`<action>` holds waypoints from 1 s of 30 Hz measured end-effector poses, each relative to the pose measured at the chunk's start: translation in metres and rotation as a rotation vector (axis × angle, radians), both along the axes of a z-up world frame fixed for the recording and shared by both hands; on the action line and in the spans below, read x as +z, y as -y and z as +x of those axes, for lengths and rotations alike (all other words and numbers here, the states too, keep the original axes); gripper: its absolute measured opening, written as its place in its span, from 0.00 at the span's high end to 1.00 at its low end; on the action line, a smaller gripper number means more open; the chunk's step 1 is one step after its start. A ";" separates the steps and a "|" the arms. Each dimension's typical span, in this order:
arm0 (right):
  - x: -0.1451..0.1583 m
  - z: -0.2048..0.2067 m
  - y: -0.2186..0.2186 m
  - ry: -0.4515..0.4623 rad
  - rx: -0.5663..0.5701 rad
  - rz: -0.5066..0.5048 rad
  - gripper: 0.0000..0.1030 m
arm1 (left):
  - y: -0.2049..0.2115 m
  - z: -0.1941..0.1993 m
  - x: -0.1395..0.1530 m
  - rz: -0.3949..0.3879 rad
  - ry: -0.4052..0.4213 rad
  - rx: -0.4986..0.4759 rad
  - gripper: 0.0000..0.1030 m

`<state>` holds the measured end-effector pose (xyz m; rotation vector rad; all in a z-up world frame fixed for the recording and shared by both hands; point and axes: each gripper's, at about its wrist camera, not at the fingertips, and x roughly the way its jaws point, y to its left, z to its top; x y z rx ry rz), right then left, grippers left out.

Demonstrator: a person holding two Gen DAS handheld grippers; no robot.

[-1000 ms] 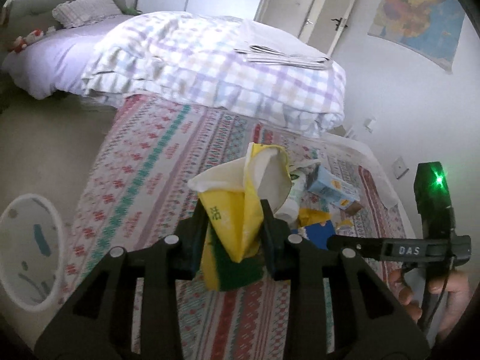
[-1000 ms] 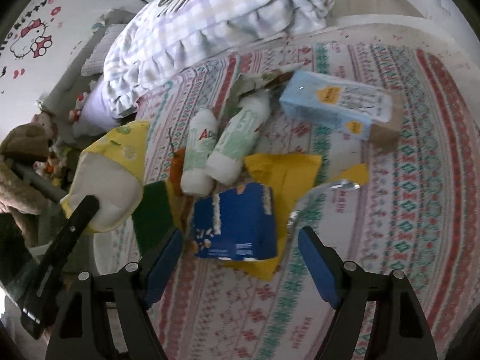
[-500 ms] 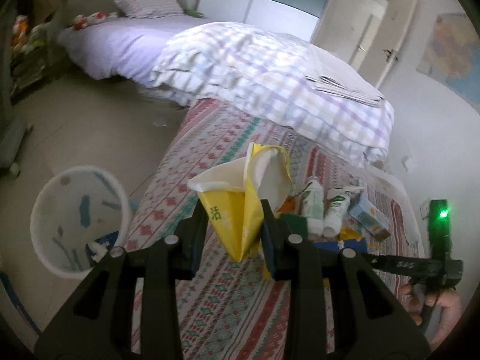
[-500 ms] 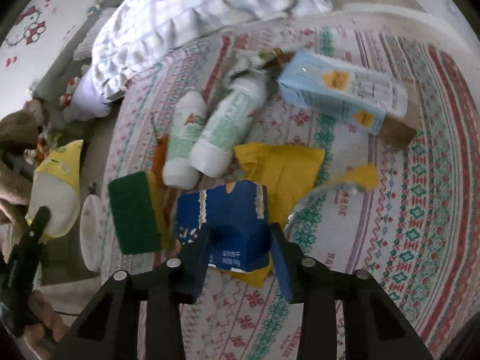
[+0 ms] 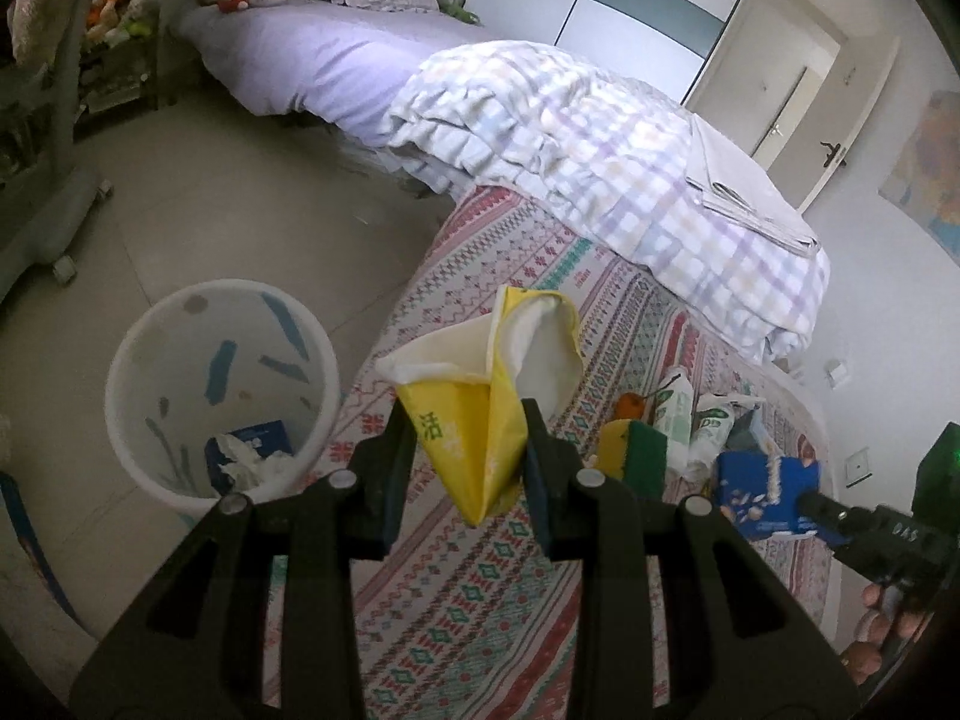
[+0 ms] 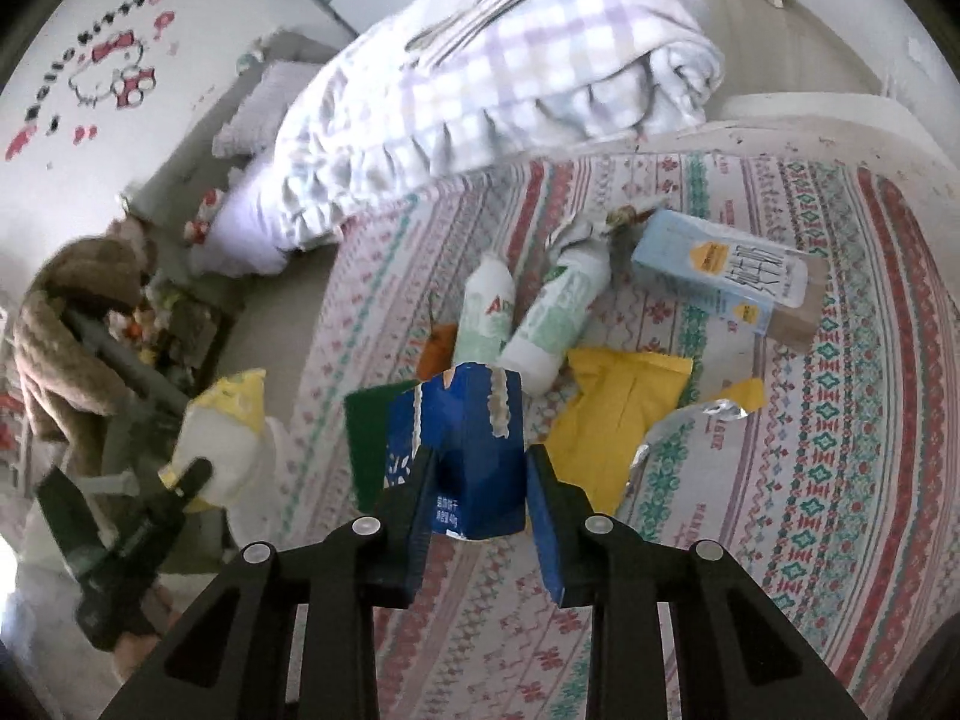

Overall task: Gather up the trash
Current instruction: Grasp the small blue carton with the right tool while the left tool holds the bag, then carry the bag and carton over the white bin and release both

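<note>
Patterned rug [image 6: 780, 480] covers the floor beside a bed with a plaid duvet [image 5: 600, 168] spilling onto the rug's far edge. White trash bin [image 5: 150, 468] stands on bare floor just off the rug's edge in the left wrist view, tissue and a blue box inside it. Left gripper [image 5: 469, 456] clenched on a yellow-and-white wrapper bag [image 5: 480, 396], bag held up above the rug, near the bin but not over it. Right gripper [image 6: 477, 492] clamped on a blue carton [image 6: 474, 450], torn white along its top; can't tell if the carton is lifted or touching the rug. Trash pile mid-rug: light blue box [image 6: 720, 264] toward the far edge, two white bottles [image 6: 540, 312] lying side by side and touching, yellow packet [image 6: 618, 408] just beside the carton, green sponge [image 6: 366, 438] partly behind the carton, silver foil scrap [image 6: 678, 426] touching the yellow packet, small orange piece [image 6: 438, 348] by the bottles. Folded papers [image 5: 744, 192] lie on the duvet.
</note>
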<state>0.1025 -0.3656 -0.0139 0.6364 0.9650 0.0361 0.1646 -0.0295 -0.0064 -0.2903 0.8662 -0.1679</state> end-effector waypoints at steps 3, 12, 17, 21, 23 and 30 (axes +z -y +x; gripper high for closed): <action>0.010 -0.003 -0.002 0.031 -0.015 0.027 0.71 | -0.009 0.002 0.002 -0.010 0.007 0.015 0.66; 0.037 0.006 -0.049 0.125 -0.022 0.045 0.71 | -0.041 0.014 0.006 -0.003 -0.023 0.030 0.65; 0.039 0.016 -0.093 0.155 0.059 0.069 0.71 | -0.067 0.018 0.014 0.059 0.010 0.042 0.64; 0.035 0.029 -0.127 0.163 0.119 0.066 0.71 | -0.097 0.021 0.012 0.068 0.009 0.075 0.63; 0.031 0.037 -0.142 0.169 0.145 0.087 0.71 | -0.111 0.022 0.010 0.076 0.010 0.089 0.62; 0.014 0.065 -0.190 0.174 0.202 0.121 0.71 | -0.142 0.028 0.001 0.076 -0.005 0.093 0.56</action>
